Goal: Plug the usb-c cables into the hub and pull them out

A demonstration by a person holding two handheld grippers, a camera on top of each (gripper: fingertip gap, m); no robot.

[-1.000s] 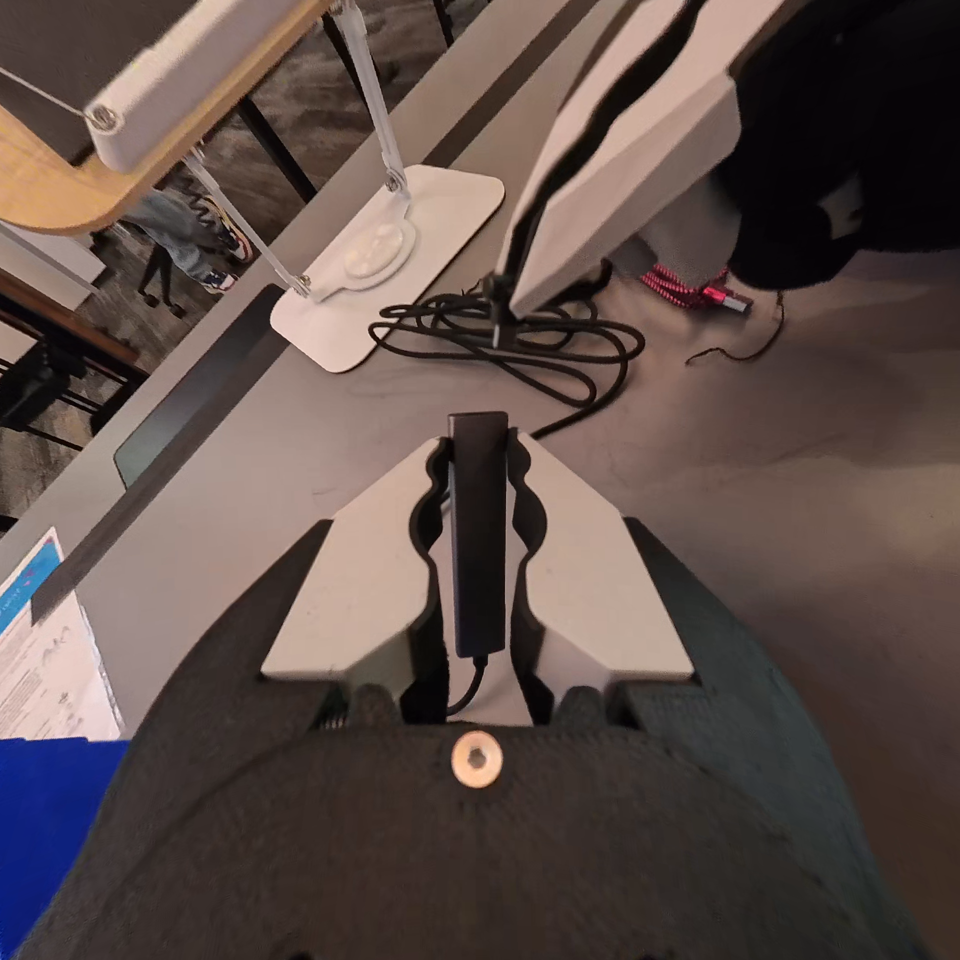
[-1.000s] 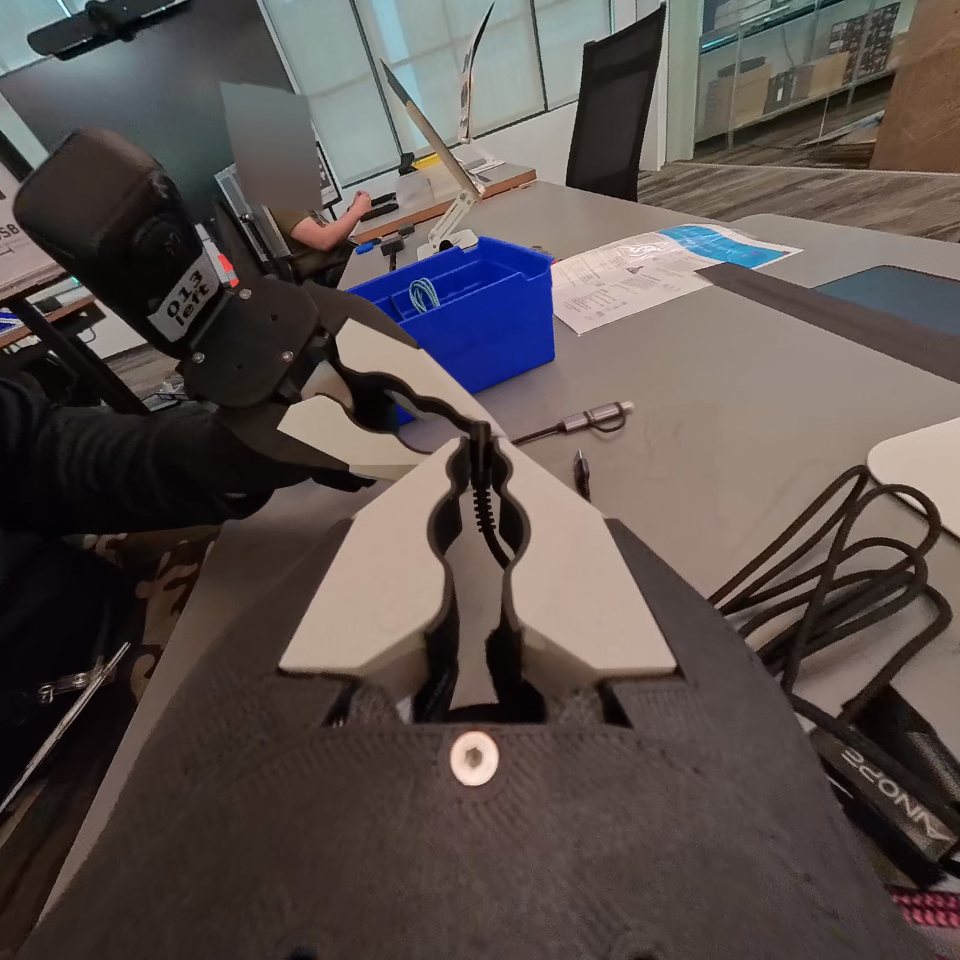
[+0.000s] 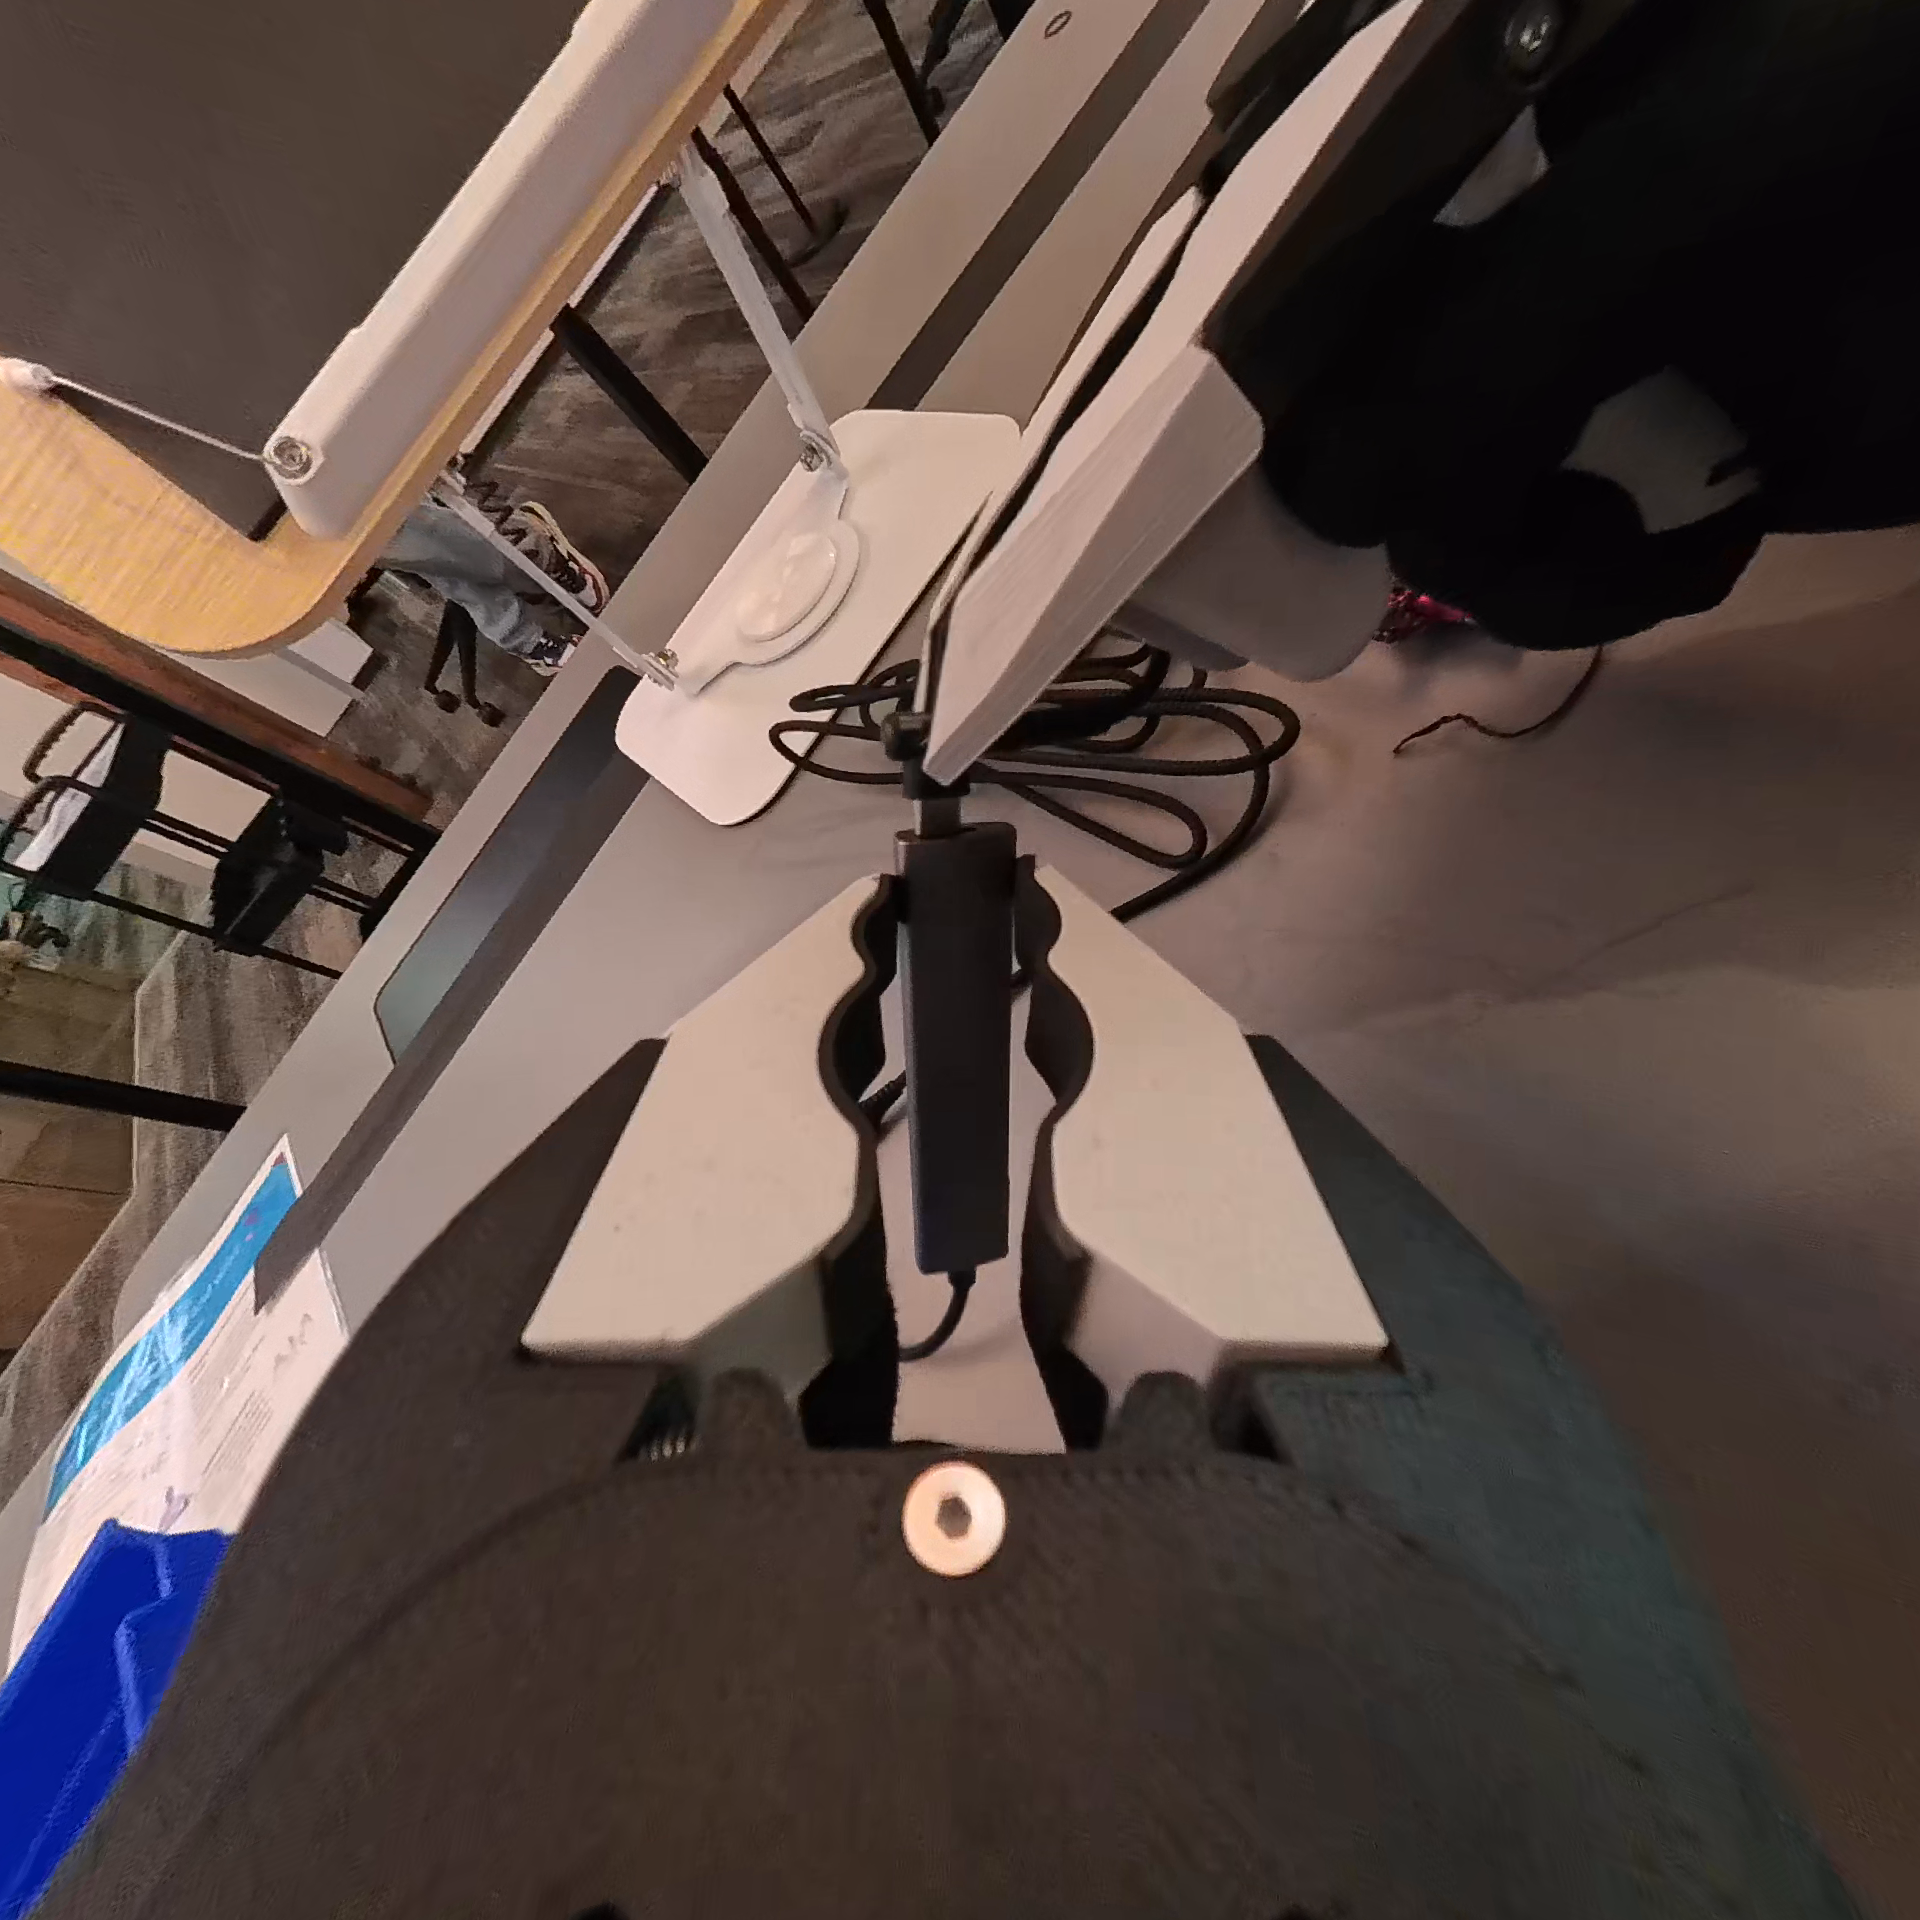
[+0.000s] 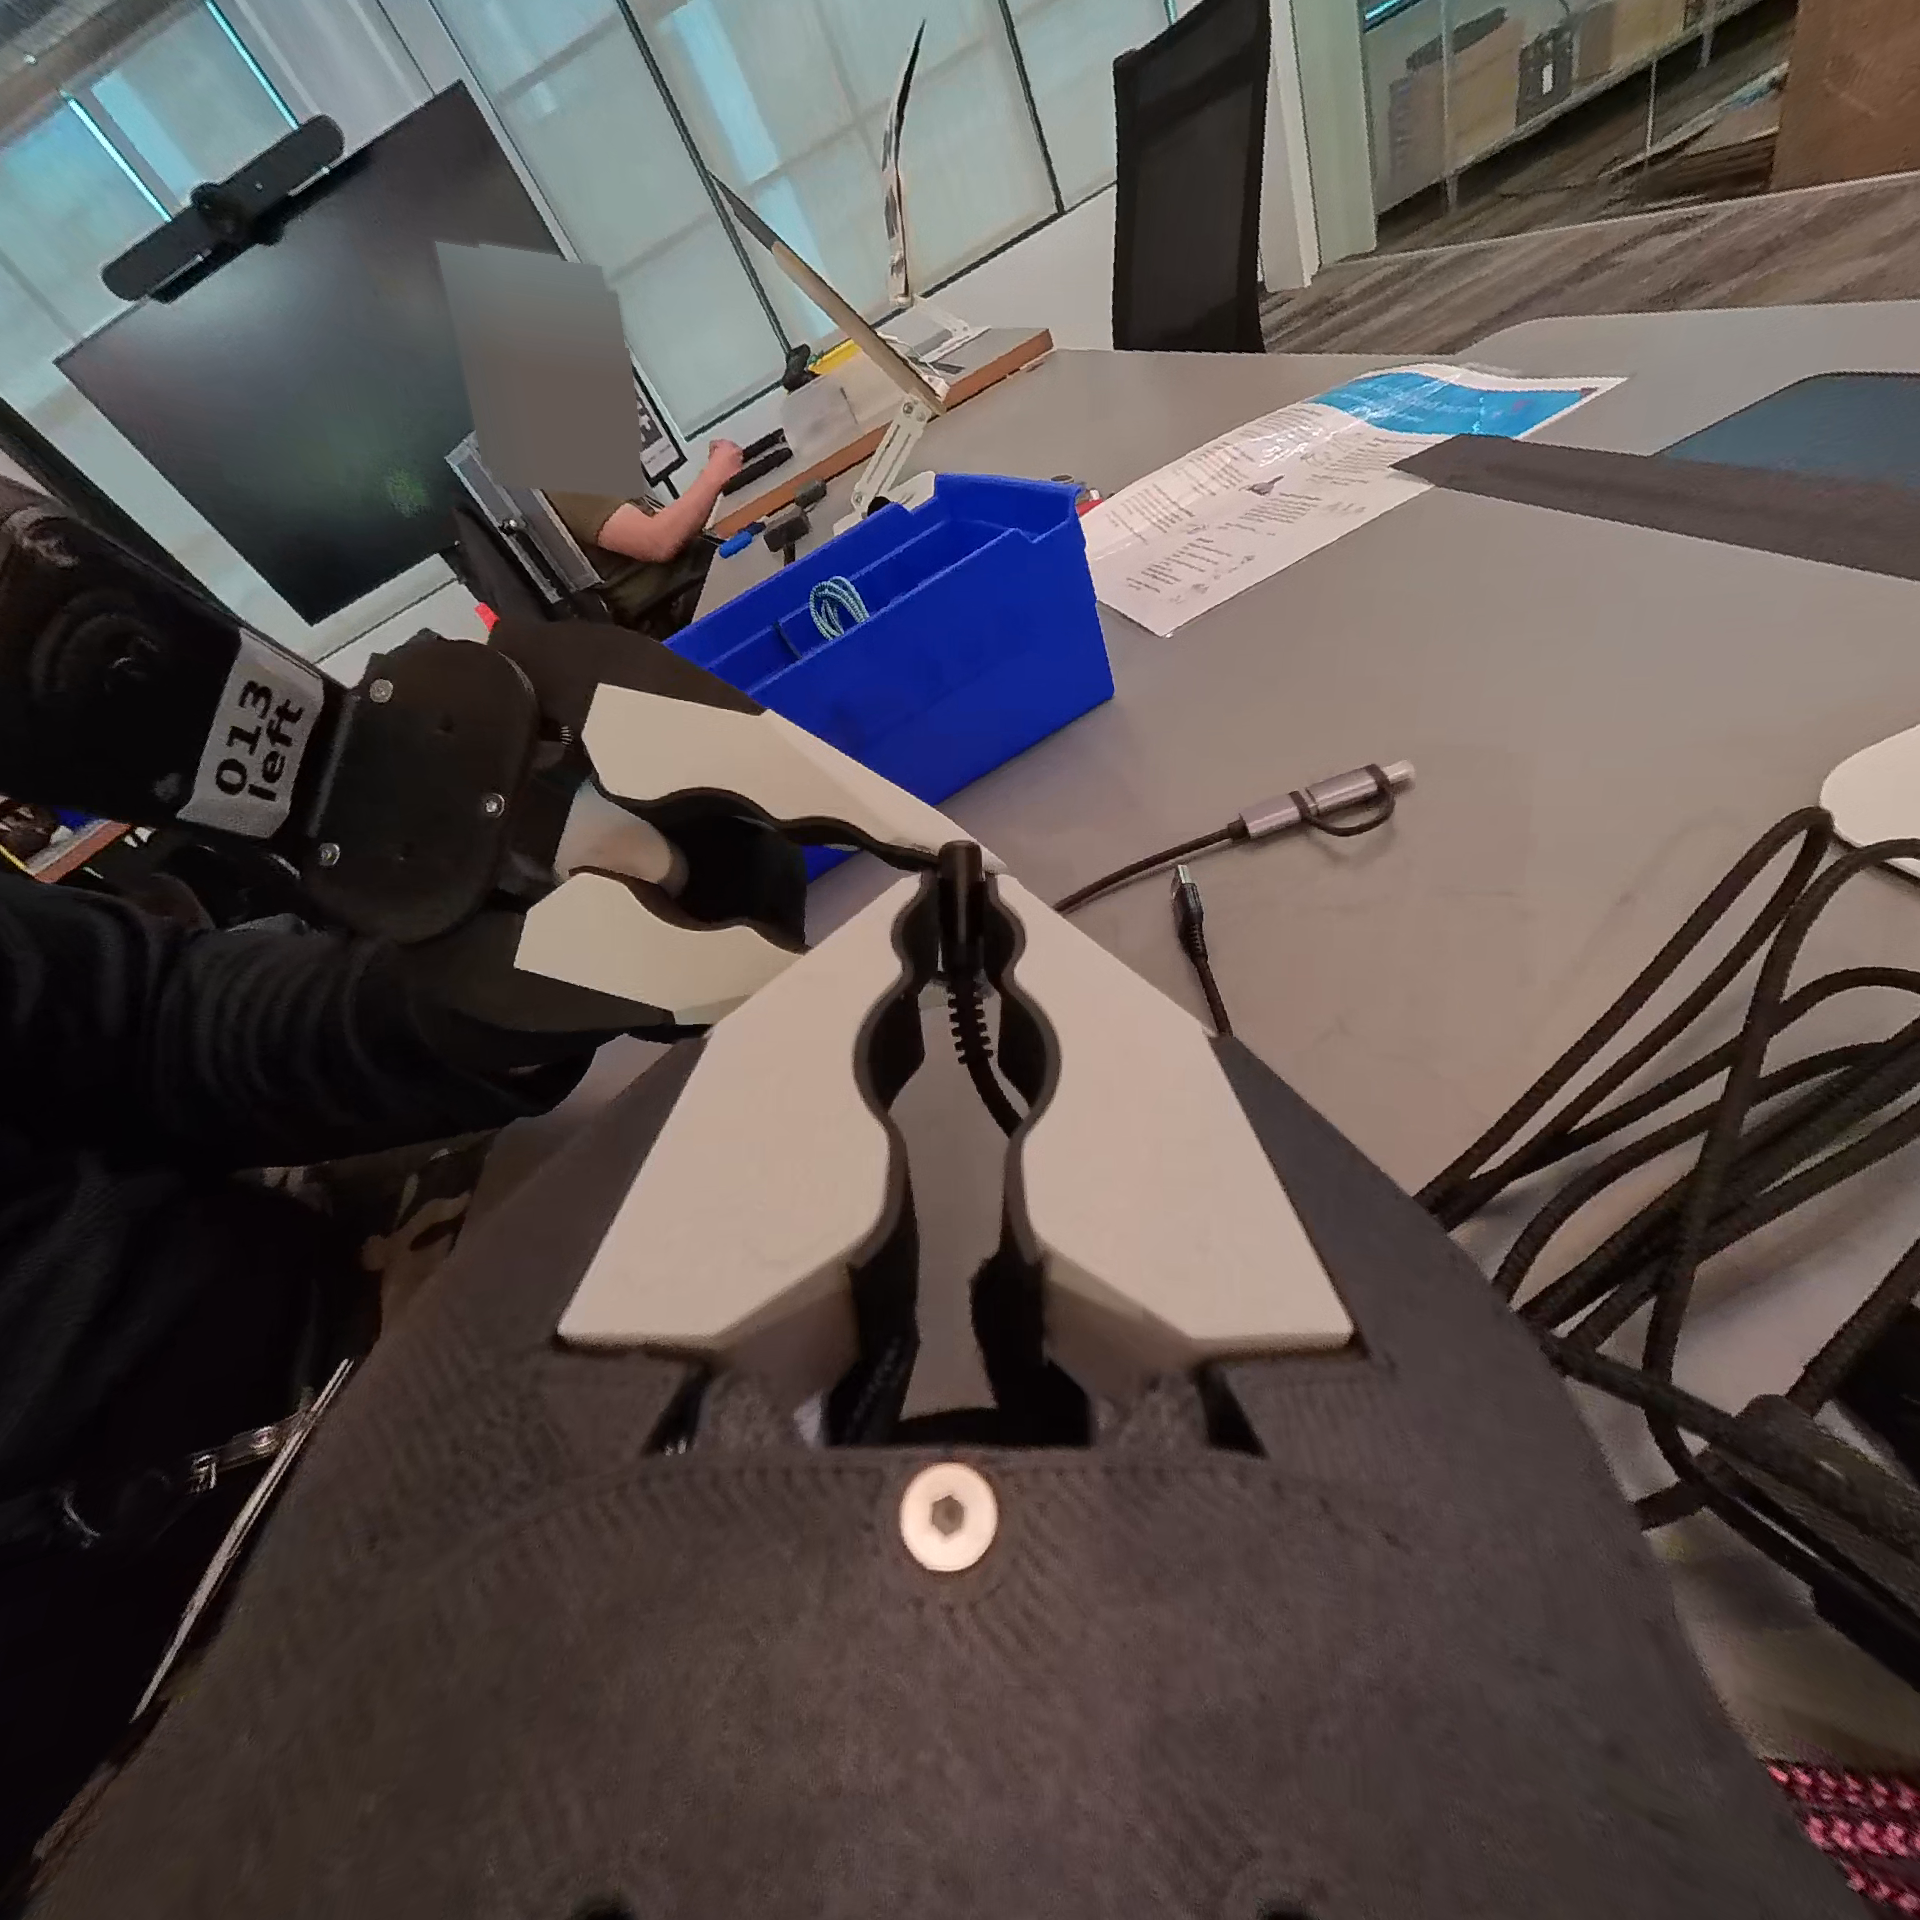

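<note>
Left gripper [image 3: 956, 894] — centre of the left wrist view; white fingers [image 3: 748, 1122] closed on the hub [image 3: 958, 1049], a slim dark bar standing lengthwise between them, its thin lead trailing out at the lower end.

Right gripper [image 4: 958, 883] — centre of the right wrist view; fingers closed on the black usb-c plug [image 4: 958, 878], the ribbed strain relief and cable running back between them. In the left wrist view the same gripper enters from the upper right, and the plug meets the hub's far end; how deep it sits cannot be told.

Black braided cable [image 3: 1122, 748] — loose coil on the grey counter [image 3: 1558, 935], upper centre of the left wrist view, behind the hub; also at the right edge of the right wrist view.

White lamp base [image 3: 821, 613] — flat plate on the counter, upper centre of the left wrist view, just beside the coil.

Blue bin [image 4: 935, 665] — centre left of the right wrist view, behind the left gripper; a light-blue cable coil lies inside.

Grey adapter cable [image 4: 1309, 810] — flat on the counter, right of centre in the right wrist view, with a second loose plug end [image 4: 1184, 894] near it.

Printed sheet [image 4: 1299, 478] — upper right of the right wrist view, beyond the bin.

Red-and-black braided cable [image 4: 1860, 1839] — lower right corner of the right wrist view.
</note>
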